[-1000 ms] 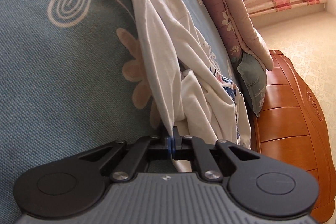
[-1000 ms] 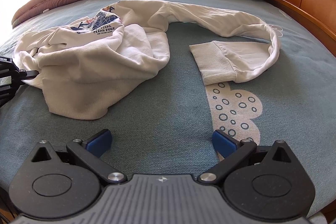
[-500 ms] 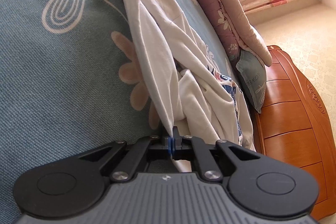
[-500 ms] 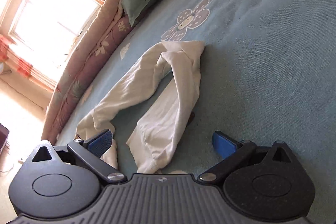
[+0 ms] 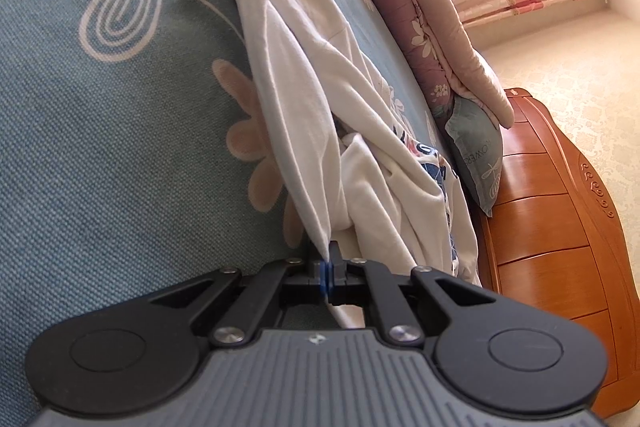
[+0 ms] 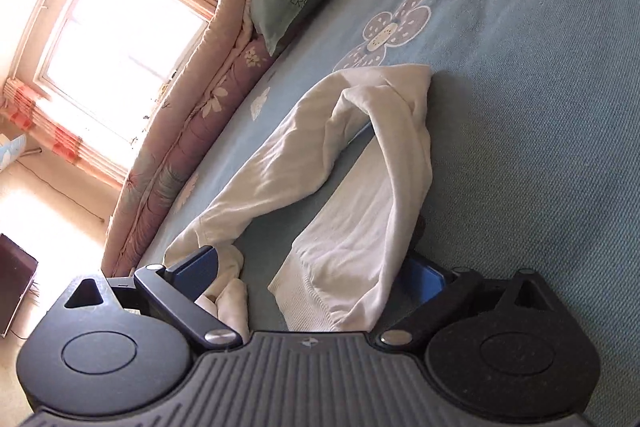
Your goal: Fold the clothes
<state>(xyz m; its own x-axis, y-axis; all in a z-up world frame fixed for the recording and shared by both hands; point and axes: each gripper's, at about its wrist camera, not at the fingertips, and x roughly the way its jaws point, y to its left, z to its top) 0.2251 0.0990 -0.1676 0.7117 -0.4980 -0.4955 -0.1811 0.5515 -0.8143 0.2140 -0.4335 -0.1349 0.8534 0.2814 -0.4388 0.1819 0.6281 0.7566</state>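
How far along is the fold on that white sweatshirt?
Early. Done: nothing folded; the white sweatshirt lies bunched on the blue bedspread. In hand: left gripper is shut on a fabric edge; right gripper is open, its jaws just narrowing around the ribbed cuff of the looped sleeve, not pinching. Left: grip cuff, spread flat, fold.

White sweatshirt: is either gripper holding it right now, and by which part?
Left gripper is shut on the white sweatshirt, pinching a fabric edge. Right gripper holds nothing: open, closing a little, straddling the ribbed sleeve cuff.
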